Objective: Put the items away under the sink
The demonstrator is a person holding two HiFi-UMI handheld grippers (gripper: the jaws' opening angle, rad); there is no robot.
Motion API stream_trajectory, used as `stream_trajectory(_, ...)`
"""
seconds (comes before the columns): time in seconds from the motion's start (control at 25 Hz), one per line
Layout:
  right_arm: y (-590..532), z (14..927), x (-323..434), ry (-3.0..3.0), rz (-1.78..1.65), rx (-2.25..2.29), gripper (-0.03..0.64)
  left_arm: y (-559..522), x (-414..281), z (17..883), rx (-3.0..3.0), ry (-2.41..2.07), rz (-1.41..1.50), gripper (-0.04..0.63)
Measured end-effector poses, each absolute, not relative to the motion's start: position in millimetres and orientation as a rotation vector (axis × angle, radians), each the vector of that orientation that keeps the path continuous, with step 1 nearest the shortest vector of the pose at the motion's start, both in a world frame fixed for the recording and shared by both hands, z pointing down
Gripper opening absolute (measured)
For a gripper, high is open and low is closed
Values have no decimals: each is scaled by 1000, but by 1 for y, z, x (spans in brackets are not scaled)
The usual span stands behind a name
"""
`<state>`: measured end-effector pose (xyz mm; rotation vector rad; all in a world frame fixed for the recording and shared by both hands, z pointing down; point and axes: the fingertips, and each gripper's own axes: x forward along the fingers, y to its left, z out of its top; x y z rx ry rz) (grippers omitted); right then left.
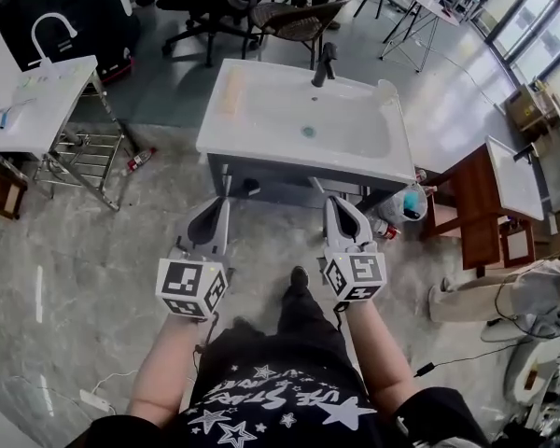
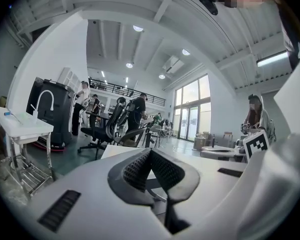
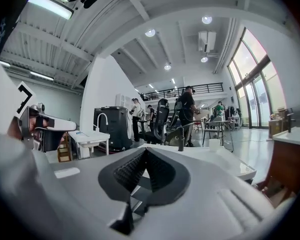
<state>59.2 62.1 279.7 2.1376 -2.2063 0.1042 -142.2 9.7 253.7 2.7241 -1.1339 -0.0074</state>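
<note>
Plainly, no item was in hand yet: my left gripper (image 1: 218, 205) and right gripper (image 1: 337, 203) each had their jaws pressed together on nothing, and I held both level before the white rectangular ceramic sink (image 1: 261, 110). A clear plastic bottle with blue on it (image 1: 410, 203) lay on the floor just beside the stand's right side, not yet under the basin. Next, I judged, the right jaws needed spreading and lowering toward that bottle.
</note>
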Motion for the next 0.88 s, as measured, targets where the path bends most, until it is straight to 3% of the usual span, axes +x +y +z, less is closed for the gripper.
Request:
stream_trajectory(0.32,31,276,118,-2191,122,2218,3,-18,-82,253,2753,-1092,43,9)
stream_trajectory(0.88,-29,293,339,-2105,224,2341,3,-89,114,259,2730,-1116,101,9)
